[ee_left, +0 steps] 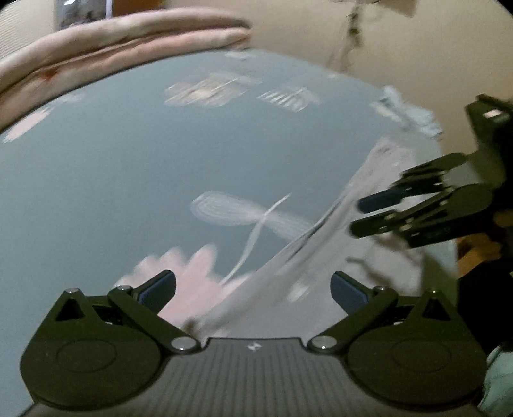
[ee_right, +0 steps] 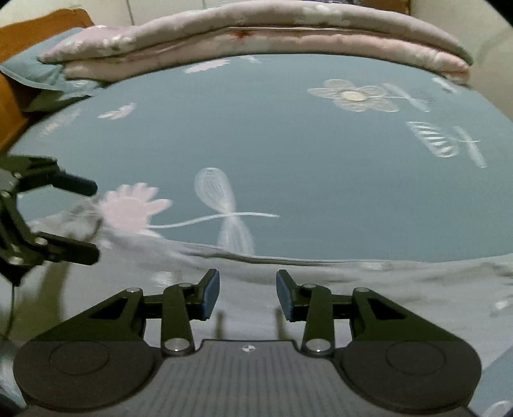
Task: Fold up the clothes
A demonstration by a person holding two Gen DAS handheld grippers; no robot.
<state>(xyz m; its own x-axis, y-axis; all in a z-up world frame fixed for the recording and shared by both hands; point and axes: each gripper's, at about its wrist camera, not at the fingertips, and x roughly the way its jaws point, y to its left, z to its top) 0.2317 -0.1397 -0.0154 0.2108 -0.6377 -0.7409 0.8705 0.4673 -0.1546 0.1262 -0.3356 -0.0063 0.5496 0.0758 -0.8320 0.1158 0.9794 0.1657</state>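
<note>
Left claw (ee_left: 253, 288) gapes empty above grey garment (ee_left: 320, 276) on bedsheet (ee_left: 128, 179).

Teal-blue bed sheet (ee_right: 288, 154) w/ printed pattern: pale white striped-petal flower w/ beige centre upper right, white feathery leaf sprigs, a white two-lobed leaf on a thin curling stem mid-frame, pale pink daisy-like bloom at left. Light grey garment (ee_right: 368, 298) along the near edge, faint whitish marks on it, blurred. Folded pink-beige quilt (ee_right: 256, 35) at the far side, soft floral print, a small rust-red spot on its seam. Orange-brown headboard (ee_right: 38, 29) in the corner. Black-framed grippers (ee_right: 247, 295) w/ blue pads (ee_right: 211, 296); grey ribbed body below.
</note>
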